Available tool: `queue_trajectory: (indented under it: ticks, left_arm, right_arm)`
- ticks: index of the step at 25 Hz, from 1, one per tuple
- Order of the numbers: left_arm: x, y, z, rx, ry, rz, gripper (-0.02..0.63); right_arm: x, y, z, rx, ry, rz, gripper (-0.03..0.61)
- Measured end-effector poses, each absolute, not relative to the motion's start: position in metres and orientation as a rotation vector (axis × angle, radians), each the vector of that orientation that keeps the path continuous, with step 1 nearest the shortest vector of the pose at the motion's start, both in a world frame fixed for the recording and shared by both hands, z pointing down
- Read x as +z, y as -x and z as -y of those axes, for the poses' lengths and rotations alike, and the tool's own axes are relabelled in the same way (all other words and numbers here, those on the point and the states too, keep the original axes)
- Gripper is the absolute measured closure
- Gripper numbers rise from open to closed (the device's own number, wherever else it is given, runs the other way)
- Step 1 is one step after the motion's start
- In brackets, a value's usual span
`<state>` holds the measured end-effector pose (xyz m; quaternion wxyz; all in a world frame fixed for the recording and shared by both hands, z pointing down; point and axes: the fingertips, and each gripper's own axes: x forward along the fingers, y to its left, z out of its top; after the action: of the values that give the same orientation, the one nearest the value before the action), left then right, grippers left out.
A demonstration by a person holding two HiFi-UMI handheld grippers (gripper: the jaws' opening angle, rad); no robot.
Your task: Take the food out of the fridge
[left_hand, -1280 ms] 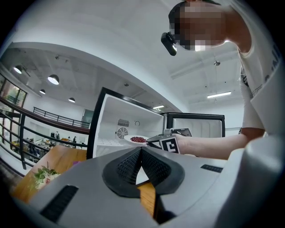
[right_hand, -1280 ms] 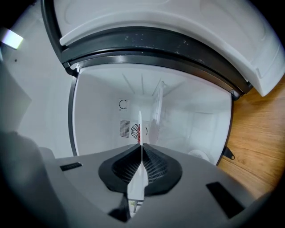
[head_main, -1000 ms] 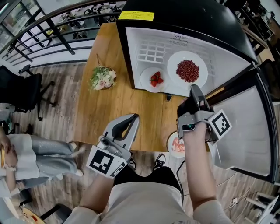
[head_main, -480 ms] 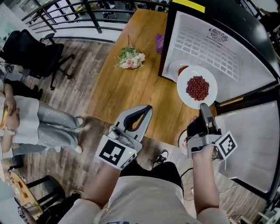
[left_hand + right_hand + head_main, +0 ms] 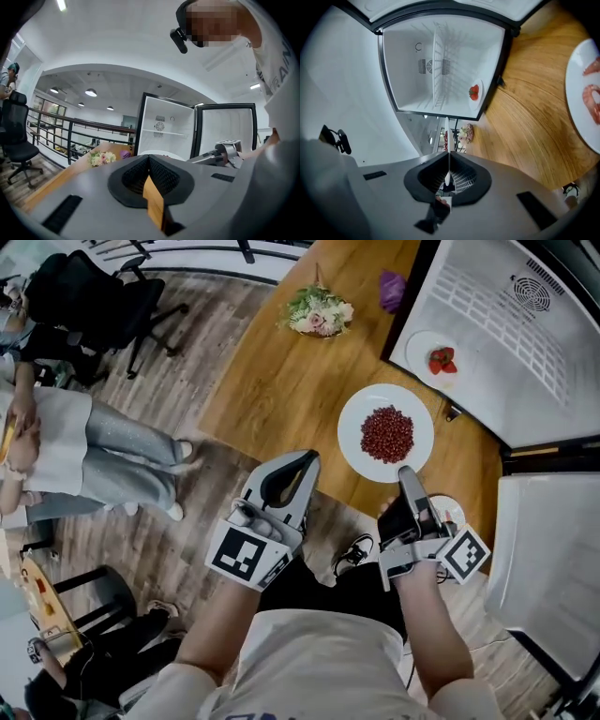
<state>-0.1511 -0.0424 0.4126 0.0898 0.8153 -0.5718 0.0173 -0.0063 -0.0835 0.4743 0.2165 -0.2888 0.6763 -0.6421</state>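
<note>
Site is reading as an open-plan office or demo floor, not a home kitchen. Evidence:
- A black swivel office chair (image 5: 89, 296) is standing on a plank floor (image 5: 150, 559).
- A black metal railing (image 5: 70, 129) is running along the edge of the level.
- Round recessed ceiling lights (image 5: 91, 93) are glowing overhead.
- A small fridge (image 5: 525, 343) is sitting, door open, directly on a long wooden tabletop (image 5: 281, 390), with a flower bunch (image 5: 319, 312) lying near it.
- A seated person (image 5: 56, 442) is occupying the space just beside the tabletop.
</note>
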Motion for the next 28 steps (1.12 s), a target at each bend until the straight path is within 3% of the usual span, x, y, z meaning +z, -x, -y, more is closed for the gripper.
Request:
queue_trajectory:
  ticks: [14,28]
  left_arm:
    - [0.498,0.118,-0.006,0.176,-2.355,1.575,0.606]
    - [0.504,0.093,-0.008,0.206,-2.402,1.461,0.606]
  right_arm:
    - [0.577,-0.027,-0.007,-1.915,0.911,-1.752,0.551]
    - [0.625,-0.046,-0.028,-2.001,1.026,-1.705,0.551]
